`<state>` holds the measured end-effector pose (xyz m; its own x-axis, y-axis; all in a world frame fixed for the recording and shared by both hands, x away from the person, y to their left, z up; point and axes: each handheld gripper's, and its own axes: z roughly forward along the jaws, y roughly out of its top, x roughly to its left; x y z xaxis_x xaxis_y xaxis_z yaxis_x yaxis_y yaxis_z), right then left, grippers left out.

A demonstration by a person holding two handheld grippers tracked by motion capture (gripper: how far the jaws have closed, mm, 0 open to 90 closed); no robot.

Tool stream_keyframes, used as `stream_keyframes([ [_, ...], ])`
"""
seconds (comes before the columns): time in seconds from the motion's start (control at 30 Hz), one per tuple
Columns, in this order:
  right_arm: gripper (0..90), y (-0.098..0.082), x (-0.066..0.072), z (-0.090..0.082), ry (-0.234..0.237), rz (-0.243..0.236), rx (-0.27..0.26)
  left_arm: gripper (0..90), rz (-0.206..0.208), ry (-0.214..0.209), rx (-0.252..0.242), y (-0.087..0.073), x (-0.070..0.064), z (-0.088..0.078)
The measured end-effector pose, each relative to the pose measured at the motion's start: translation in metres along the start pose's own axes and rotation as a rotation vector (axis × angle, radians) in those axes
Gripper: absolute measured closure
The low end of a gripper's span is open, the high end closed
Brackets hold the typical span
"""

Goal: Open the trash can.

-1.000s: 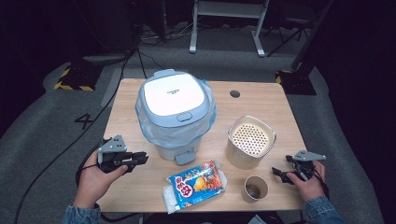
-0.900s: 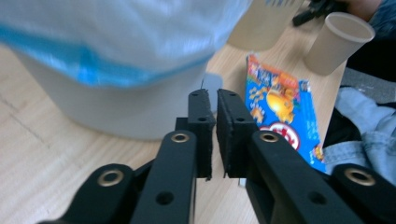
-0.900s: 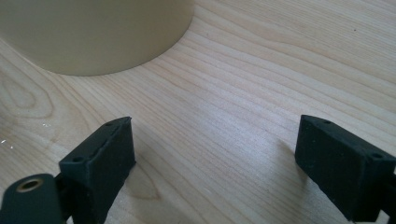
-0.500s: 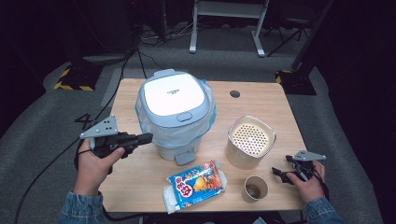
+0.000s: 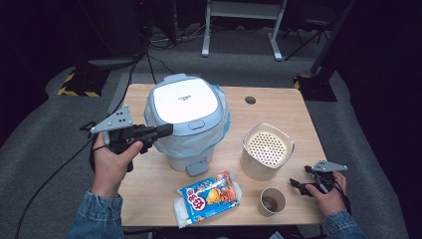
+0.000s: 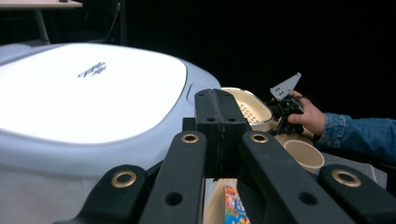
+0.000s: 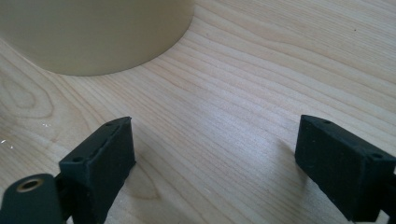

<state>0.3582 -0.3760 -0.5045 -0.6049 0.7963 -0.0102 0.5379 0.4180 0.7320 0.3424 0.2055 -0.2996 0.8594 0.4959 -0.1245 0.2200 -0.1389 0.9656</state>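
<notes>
A pale blue bin with a white lid [image 5: 185, 102] and a plastic liner stands mid-table. My left gripper [image 5: 168, 130] is held off the table at the bin's left side, jaws pressed together, tips at the lid's rim. In the left gripper view the shut jaws [image 6: 219, 105] point across the lid [image 6: 88, 88]. My right gripper [image 5: 297, 184] rests near the table's front right corner, open. In the right gripper view its jaws [image 7: 215, 144] stand wide apart over bare wood, nothing between them.
A cream perforated container [image 5: 267, 148] stands right of the bin, its base [image 7: 93, 32] just ahead of the right gripper. A paper cup [image 5: 272, 201] and a colourful snack packet [image 5: 208, 197] lie along the front edge of the wooden table [image 5: 278, 107].
My left gripper rose from the table's front left and moved forward and right, up to the bin lid's rim. The right gripper stayed put.
</notes>
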Motion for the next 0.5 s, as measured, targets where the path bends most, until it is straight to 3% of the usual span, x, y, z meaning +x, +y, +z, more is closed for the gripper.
stream_keyframes([
  [0.5,12.0,0.0,0.0,0.0,0.0,0.0,0.0,89.9,0.011,0.022,0.069,0.009,-0.001,0.044],
])
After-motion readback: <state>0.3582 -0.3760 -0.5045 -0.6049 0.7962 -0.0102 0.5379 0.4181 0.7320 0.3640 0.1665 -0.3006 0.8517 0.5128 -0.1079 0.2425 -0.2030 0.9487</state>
